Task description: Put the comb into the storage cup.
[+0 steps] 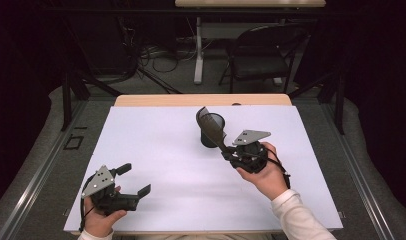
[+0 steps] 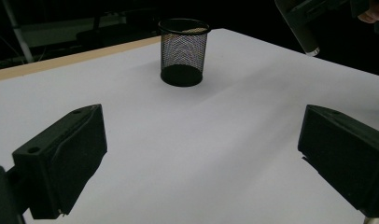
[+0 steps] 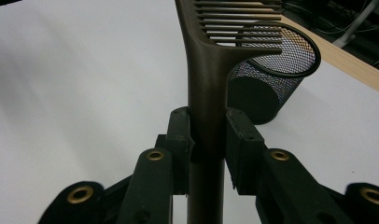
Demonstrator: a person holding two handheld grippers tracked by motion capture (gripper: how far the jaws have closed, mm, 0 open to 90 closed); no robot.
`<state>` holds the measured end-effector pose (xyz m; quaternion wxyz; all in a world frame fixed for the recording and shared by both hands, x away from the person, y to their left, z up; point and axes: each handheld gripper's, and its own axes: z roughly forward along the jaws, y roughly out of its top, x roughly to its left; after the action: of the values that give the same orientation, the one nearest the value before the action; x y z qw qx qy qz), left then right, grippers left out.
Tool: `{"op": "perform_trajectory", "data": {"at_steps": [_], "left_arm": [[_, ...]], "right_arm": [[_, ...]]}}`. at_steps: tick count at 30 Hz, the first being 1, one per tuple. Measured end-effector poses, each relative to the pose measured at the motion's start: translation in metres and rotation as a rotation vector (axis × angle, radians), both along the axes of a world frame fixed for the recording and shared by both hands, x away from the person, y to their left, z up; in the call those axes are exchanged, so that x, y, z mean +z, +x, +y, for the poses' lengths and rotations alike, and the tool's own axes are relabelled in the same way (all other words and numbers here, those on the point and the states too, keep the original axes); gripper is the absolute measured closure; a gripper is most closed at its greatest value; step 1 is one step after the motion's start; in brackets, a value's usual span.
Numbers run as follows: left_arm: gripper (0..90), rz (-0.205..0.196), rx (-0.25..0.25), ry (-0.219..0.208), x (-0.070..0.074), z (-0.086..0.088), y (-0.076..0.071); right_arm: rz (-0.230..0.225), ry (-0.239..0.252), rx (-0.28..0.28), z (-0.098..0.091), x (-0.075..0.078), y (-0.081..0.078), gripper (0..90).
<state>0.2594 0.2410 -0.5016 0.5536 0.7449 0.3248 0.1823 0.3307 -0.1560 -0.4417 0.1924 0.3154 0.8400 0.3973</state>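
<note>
Right tool (image 3: 207, 140): clamped on the comb's handle, both pads pressed against its sides, and in the high view it sits right of centre over the tabletop.
Comb (image 3: 208, 79): dark brown, long handle running straight up between the right tool's 2 jaws, toothed head at the far end; off the tabletop, carried in the air.
Comb versus cup: in the right gripper view the teeth hang across the mesh cup's open rim; in the high view the comb (image 1: 211, 127) slants from the right tool (image 1: 230, 152) up and left, with its head over the cup's mouth. Whether the teeth touch the rim, I cannot tell.
Mesh cup (image 1: 212, 131): black wire pen cup, upright on the tabletop, a little back of centre, just beyond the right tool.
Left tool (image 1: 136, 181): jaws spread wide with nothing between them, low at the near-left corner of the tabletop, well apart from the cup and comb.
Left gripper view: the 2 black jaws stand far apart at the picture's lower corners, the mesh cup (image 2: 184, 51) upright ahead of them, the comb's handle end (image 2: 303, 32) slanting in at the top right.
Tabletop (image 1: 156, 160): white sheet on a wood-edged top, with the cup standing on it.
Right hand (image 1: 263, 172): wrapped around the tool's body, cream sleeve behind it.
</note>
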Motion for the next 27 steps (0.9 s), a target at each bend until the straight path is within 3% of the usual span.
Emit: {"op": "perform_trajectory", "data": {"at_steps": [27], "left_arm": [[1.4, 0.023, 0.028, -0.019, 0.001, 0.000, 0.003]], "right_arm": [[-0.078, 0.053, -0.002, 0.011, -0.003, -0.008, 73.1]]}}
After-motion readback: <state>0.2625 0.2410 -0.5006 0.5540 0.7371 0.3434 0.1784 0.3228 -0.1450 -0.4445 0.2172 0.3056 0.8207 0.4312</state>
